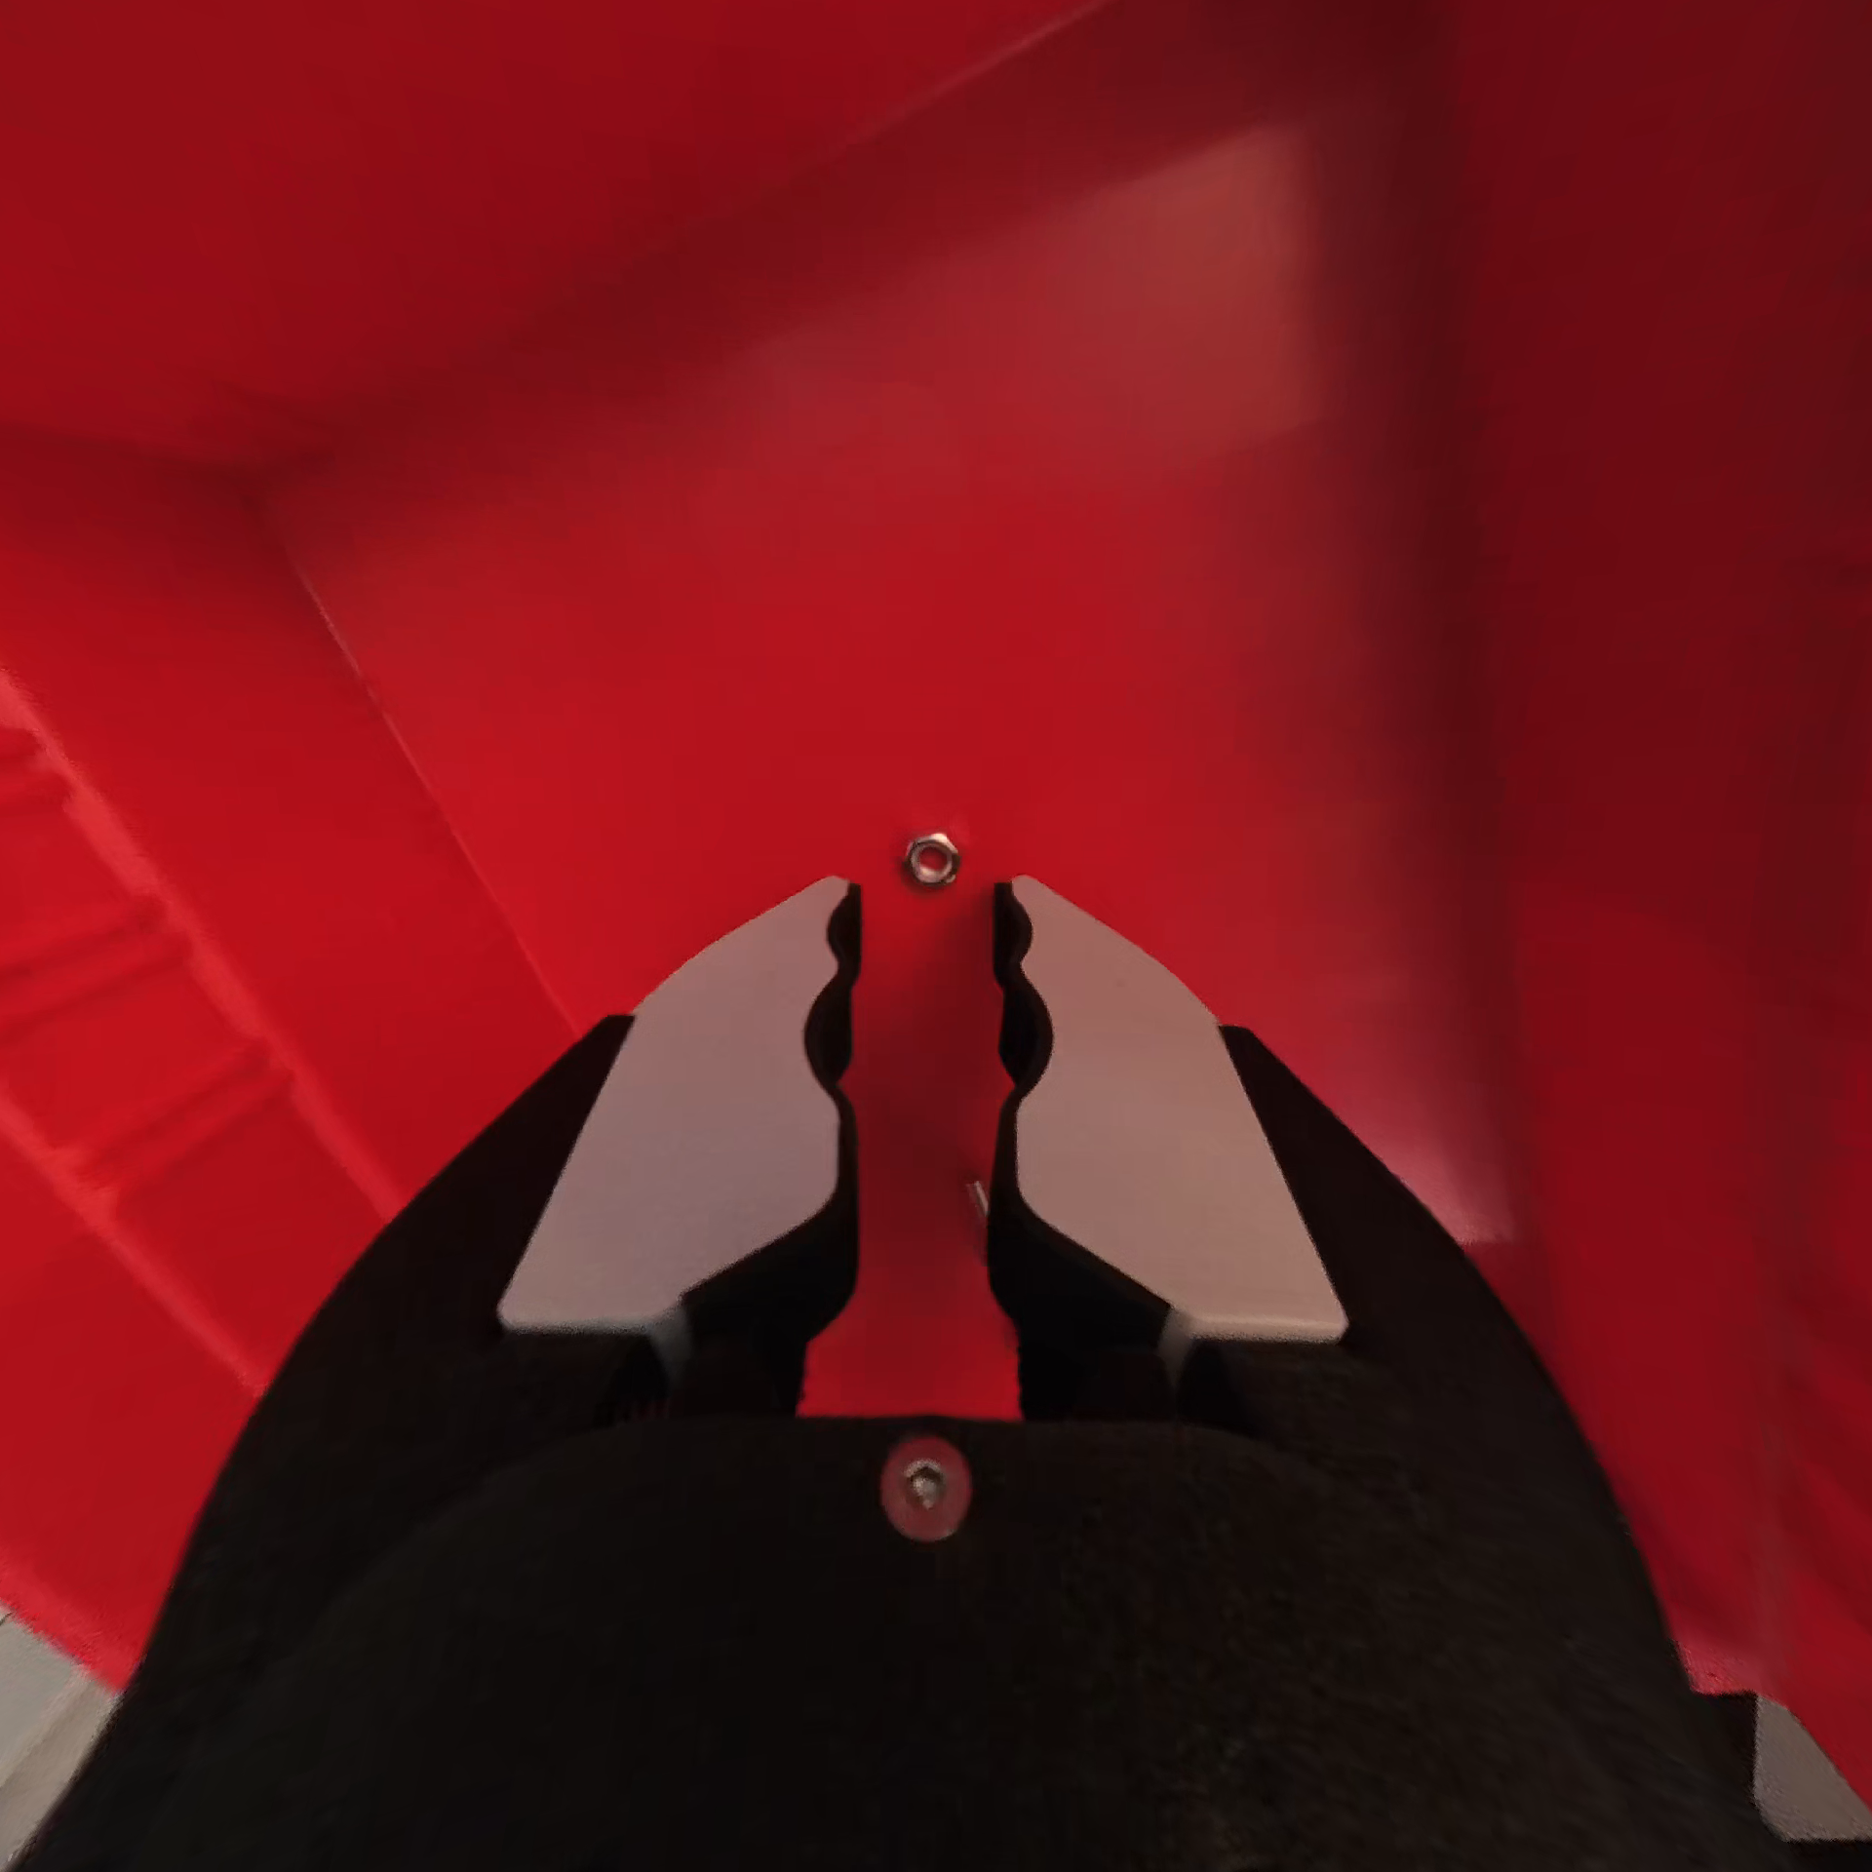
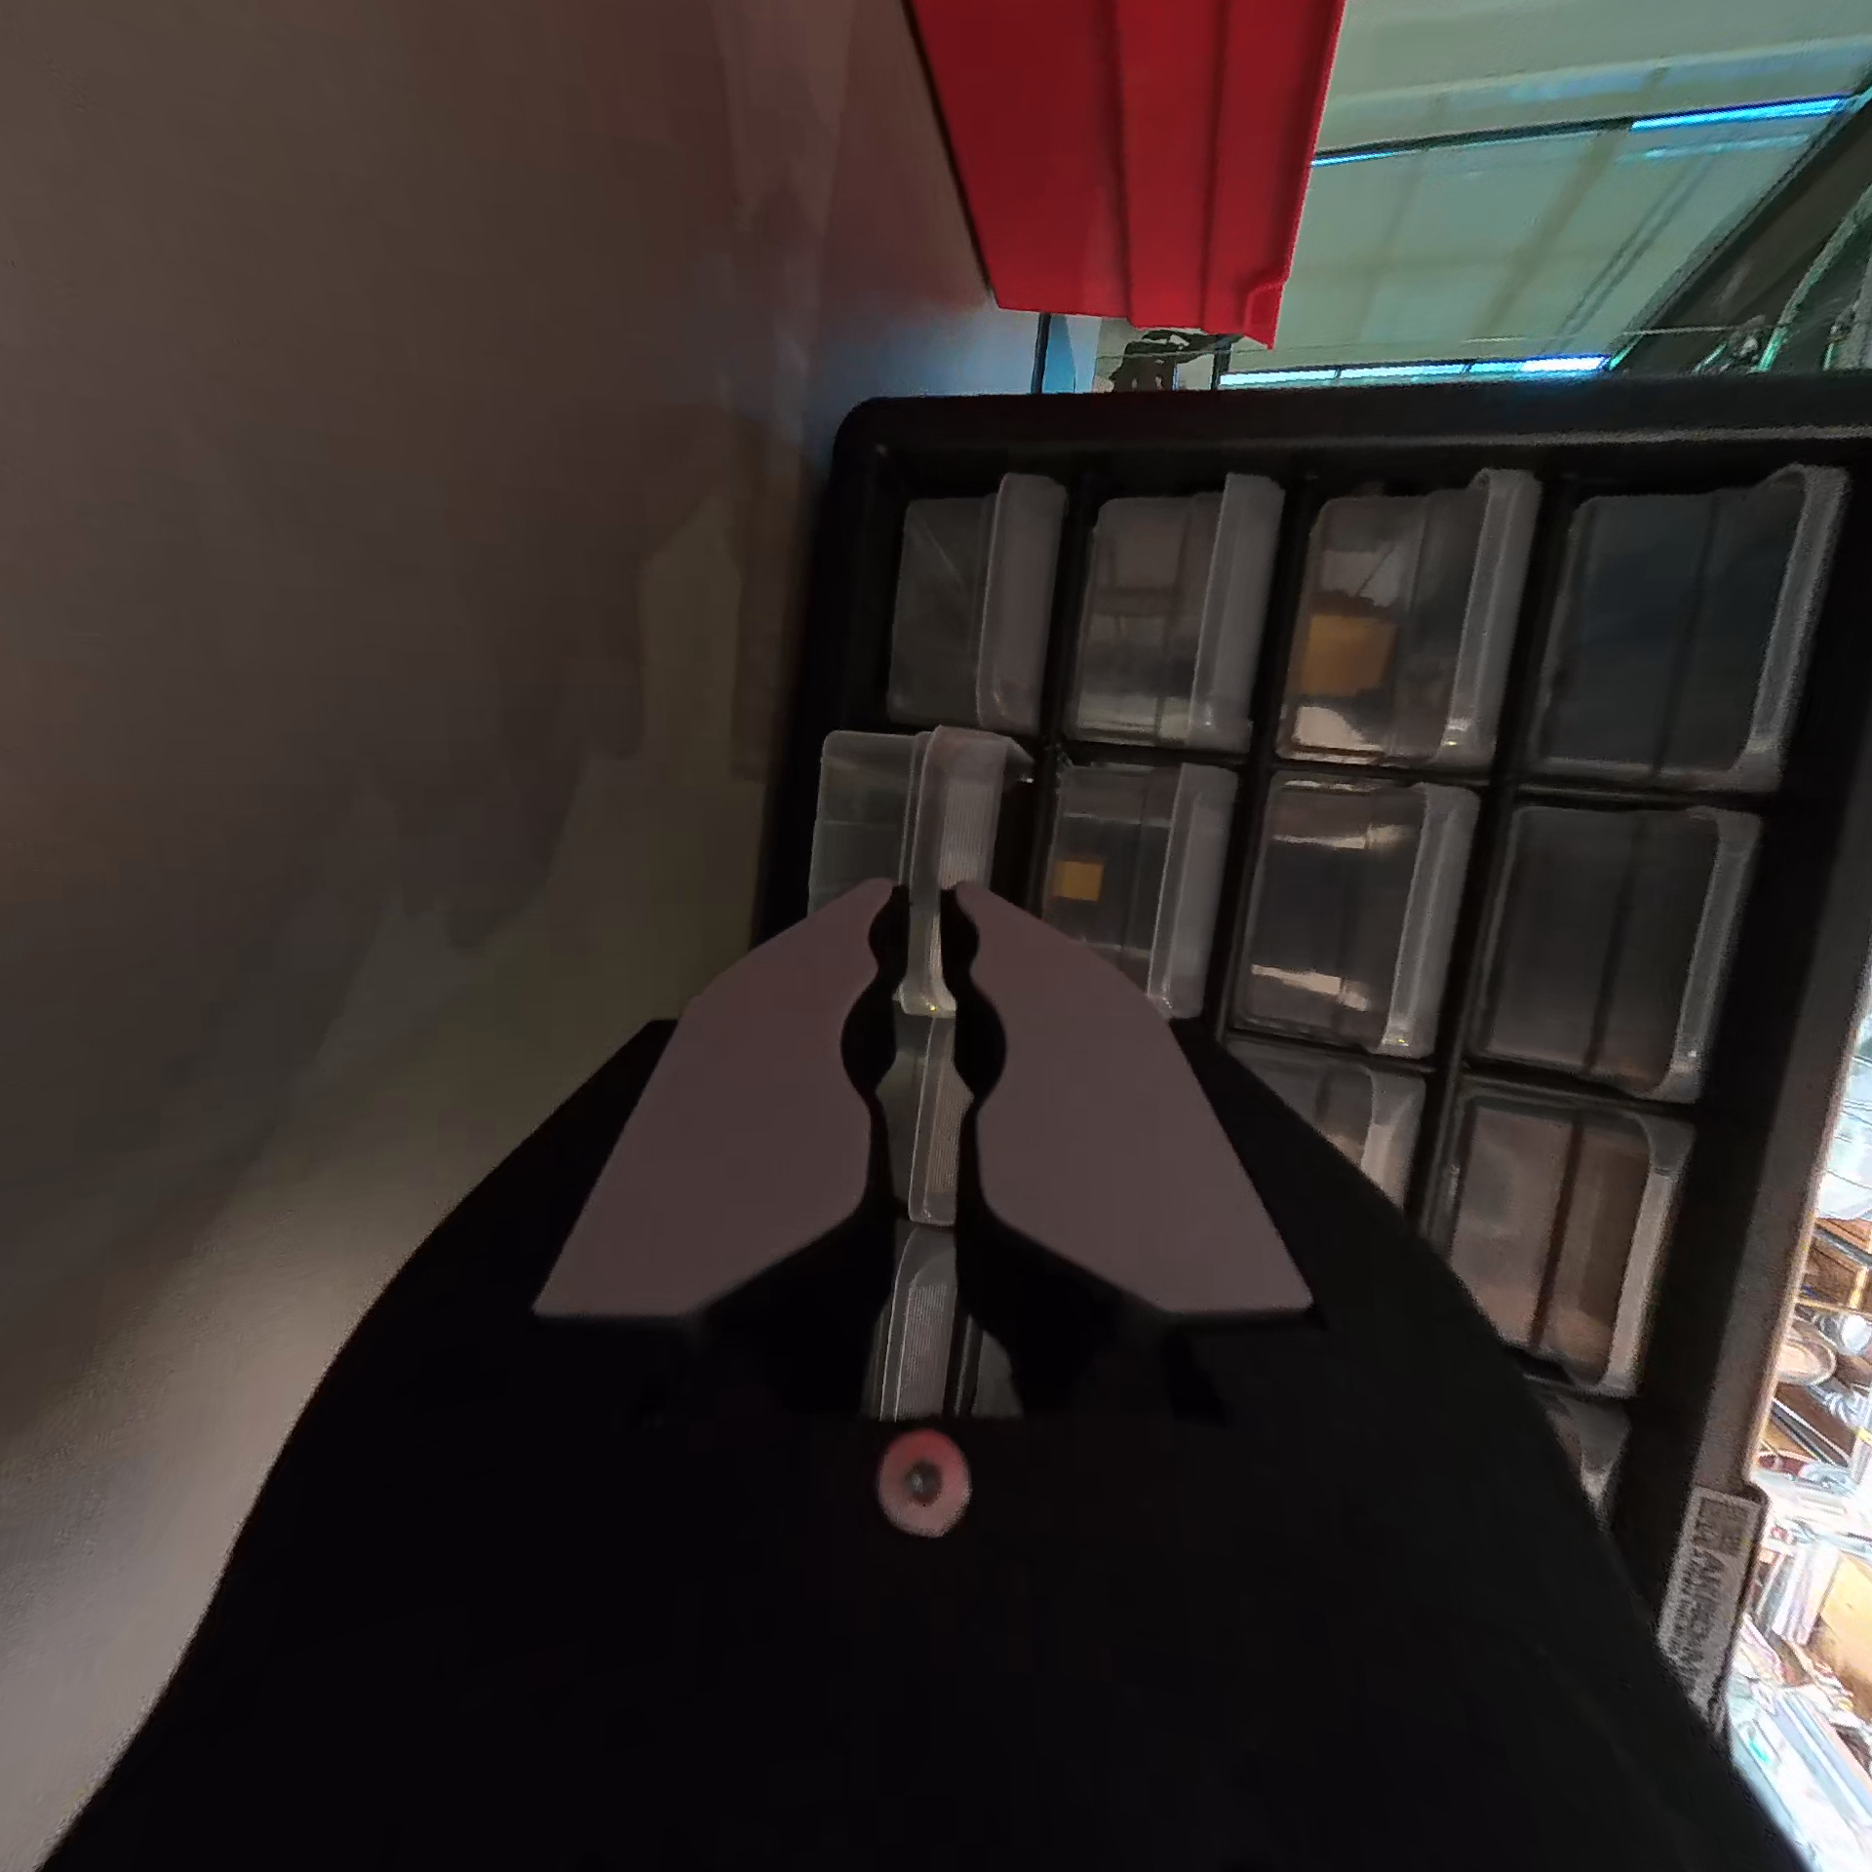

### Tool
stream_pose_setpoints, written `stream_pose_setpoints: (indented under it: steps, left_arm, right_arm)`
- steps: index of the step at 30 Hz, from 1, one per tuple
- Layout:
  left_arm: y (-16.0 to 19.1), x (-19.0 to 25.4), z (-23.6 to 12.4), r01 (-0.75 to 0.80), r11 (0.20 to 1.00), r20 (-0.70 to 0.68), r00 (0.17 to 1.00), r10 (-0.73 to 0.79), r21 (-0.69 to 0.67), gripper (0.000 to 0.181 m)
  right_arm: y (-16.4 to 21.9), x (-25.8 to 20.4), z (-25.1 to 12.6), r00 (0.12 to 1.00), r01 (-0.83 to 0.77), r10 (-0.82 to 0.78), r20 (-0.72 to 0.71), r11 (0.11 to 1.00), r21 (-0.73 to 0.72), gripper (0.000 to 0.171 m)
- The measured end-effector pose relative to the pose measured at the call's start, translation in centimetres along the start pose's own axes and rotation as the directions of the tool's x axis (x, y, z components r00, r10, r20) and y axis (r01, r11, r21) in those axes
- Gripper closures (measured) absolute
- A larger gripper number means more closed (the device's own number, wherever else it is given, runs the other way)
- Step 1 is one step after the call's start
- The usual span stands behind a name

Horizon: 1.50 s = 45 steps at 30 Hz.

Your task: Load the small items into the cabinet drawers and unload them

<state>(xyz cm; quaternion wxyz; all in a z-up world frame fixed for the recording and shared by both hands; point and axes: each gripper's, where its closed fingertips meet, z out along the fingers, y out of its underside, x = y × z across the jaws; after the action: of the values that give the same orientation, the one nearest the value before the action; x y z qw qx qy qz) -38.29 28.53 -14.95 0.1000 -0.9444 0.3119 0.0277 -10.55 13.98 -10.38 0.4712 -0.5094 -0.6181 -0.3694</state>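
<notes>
In the left wrist view my left gripper [image 1: 927, 891] is open inside a red bin [image 1: 1013, 507], its tips just short of a small silver hex nut [image 1: 932, 861] lying on the bin floor. A thin metal piece [image 1: 975, 1195] shows between the fingers lower down. In the right wrist view my right gripper [image 2: 924, 897] is shut on the clear handle [image 2: 947, 810] of a clear drawer [image 2: 871, 821] at the left edge of a black small-parts cabinet [image 2: 1317, 425]. That drawer stands out a little from the cabinet front.
The cabinet holds several clear drawers, two with yellow items [image 2: 1337, 653] inside. The red bin [image 2: 1124, 152] shows beyond the cabinet in the right wrist view. A pale table surface [image 2: 405, 507] lies to the left. Cluttered shelves [image 2: 1813, 1317] show at the far right. My hands' fingertips stand some 30 centimetres from each other.
</notes>
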Motion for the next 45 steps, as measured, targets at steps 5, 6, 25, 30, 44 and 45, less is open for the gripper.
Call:
stream_pose_setpoints:
  steps: [5,6,25,30,44,45]
  left_arm:
    - [-0.2,0.8,0.2,-0.007,1.000,-0.077,0.997,0.008,0.021,0.181]
    - [-0.2,0.8,0.2,-0.004,1.000,-0.079,0.997,0.006,0.023,0.181]
    - [-1.6,0.6,0.0,0.029,0.997,-0.052,0.998,-0.026,0.070,0.159]
    - [-1.3,1.1,0.3,0.006,0.999,-0.062,0.998,-0.004,0.043,0.166]
    - [-1.5,6.7,-10.9,-0.063,0.971,-0.140,0.985,0.097,0.230,0.171]
    - [-1.8,9.9,-12.9,-0.117,0.948,-0.215,0.959,0.185,0.295,0.172]
  right_arm:
    - [0.0,0.0,0.0,1.000,0.002,-0.002,0.005,1.000,-0.003,0.165]
    - [0.0,0.0,0.0,1.000,0.004,-0.004,0.006,1.000,-0.004,0.164]
    - [-0.1,-0.1,-0.4,1.000,0.022,-0.022,0.021,1.000,-0.008,0.165]
    - [-0.1,-0.1,-0.4,0.999,0.021,-0.021,0.025,1.000,-0.007,0.165]
    - [-0.4,-0.3,-1.0,0.998,0.046,-0.046,0.044,0.999,-0.002,0.166]
    - [-0.5,-0.4,-1.2,0.998,0.048,-0.048,0.043,0.999,0.005,0.170]
